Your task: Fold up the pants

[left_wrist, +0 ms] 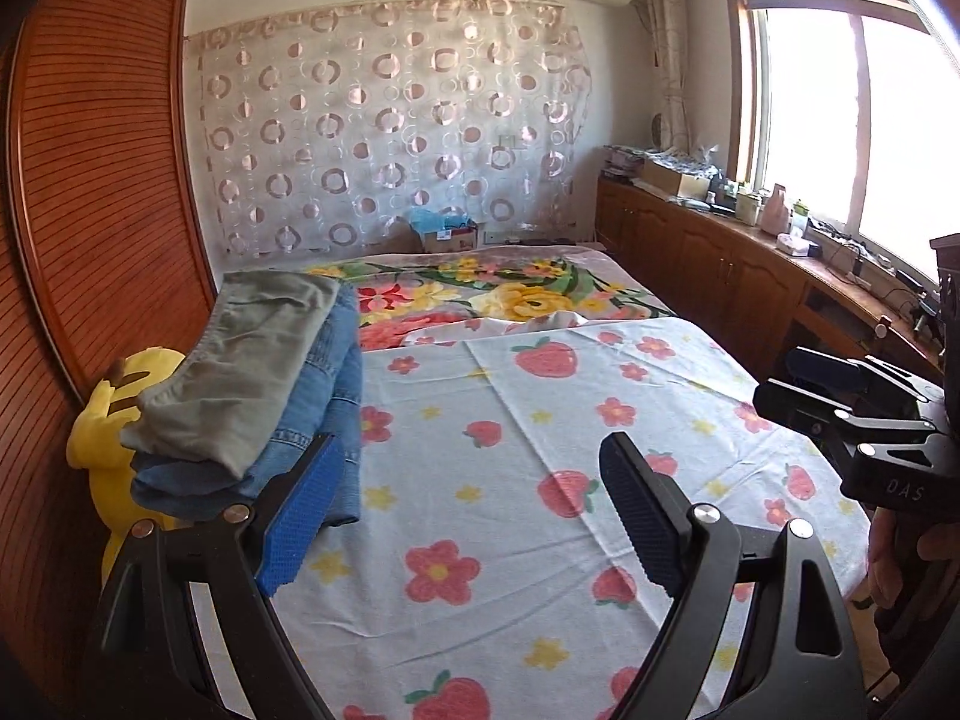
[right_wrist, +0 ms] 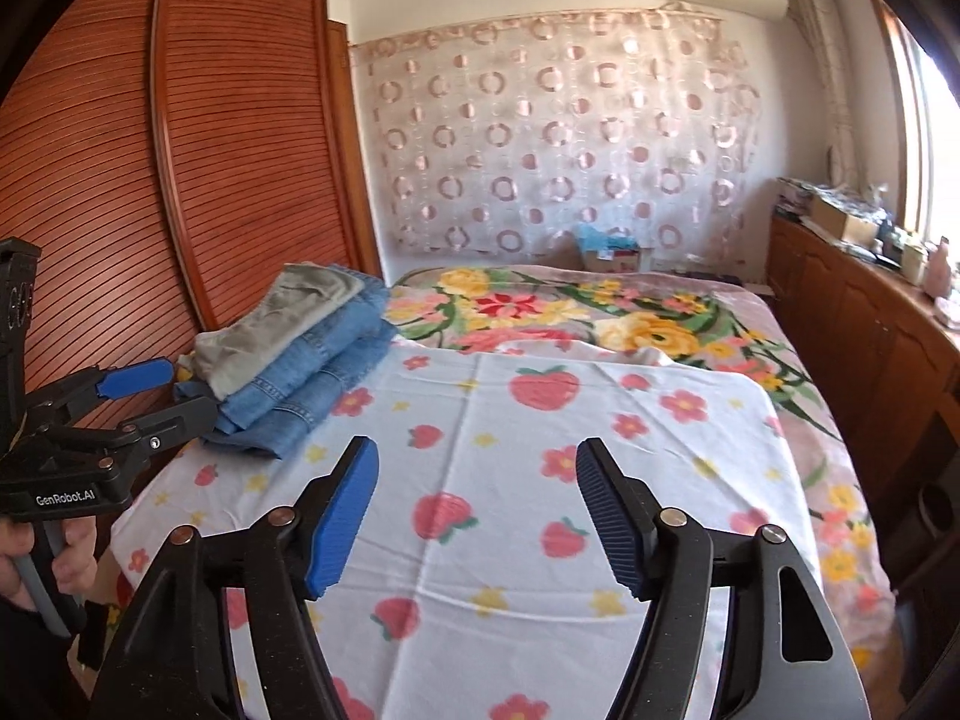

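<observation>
A stack of folded pants lies at the bed's left edge, with grey-green pants point(left_wrist: 252, 354) point(right_wrist: 300, 312) on top of blue jeans point(left_wrist: 327, 414) point(right_wrist: 312, 384). My left gripper point(left_wrist: 471, 444) point(right_wrist: 174, 393) is open and empty. Its tips sit close to the stack's near end, and in the left wrist view its left pad point(left_wrist: 306, 516) overlaps the jeans; whether they touch I cannot tell. My right gripper point(right_wrist: 477, 447) point(left_wrist: 780, 381) is open too, over the strawberry sheet point(right_wrist: 528, 480), with nothing between its fingers and well to the right of the stack.
A yellow plush toy point(left_wrist: 102, 420) sits between the stack and the slatted wooden wardrobe point(right_wrist: 180, 150). A floral blanket point(right_wrist: 600, 306) covers the far half of the bed. Cluttered wooden cabinets point(left_wrist: 720, 252) run under the window on the right. A hand point(right_wrist: 66, 552) holds the left gripper's handle.
</observation>
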